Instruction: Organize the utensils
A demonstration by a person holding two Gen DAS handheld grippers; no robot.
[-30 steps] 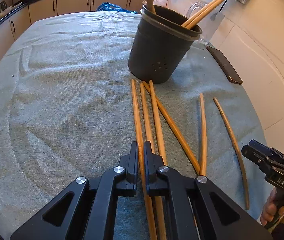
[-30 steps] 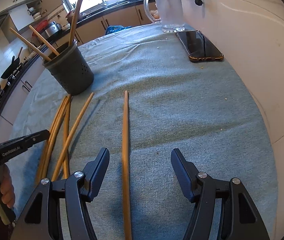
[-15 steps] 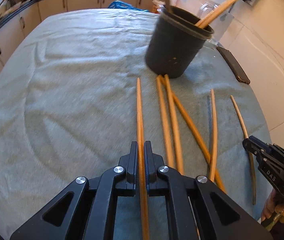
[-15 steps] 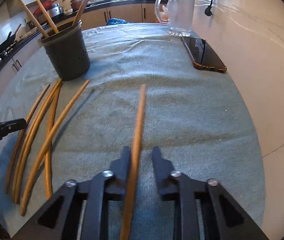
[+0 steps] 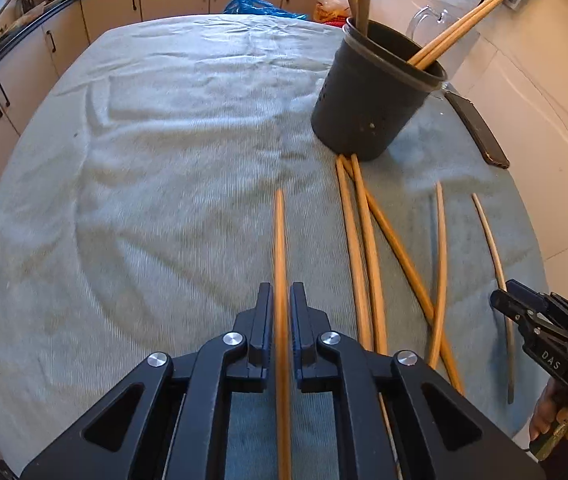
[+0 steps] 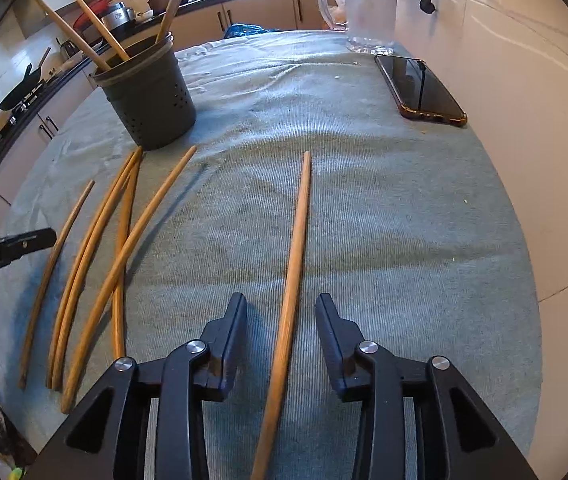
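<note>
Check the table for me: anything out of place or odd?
Yes: a phone lies on the cloth at the far right, unrelated to the utensils. Loose sticks lie crossed and fanned out beside the black holder. The left gripper grips one stick.

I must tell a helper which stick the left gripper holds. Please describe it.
Find the dark utensil holder on the grey cloth. Loose sticks fan out from its base; the held chopstick lies alone left of them, clamped in the left gripper.
</note>
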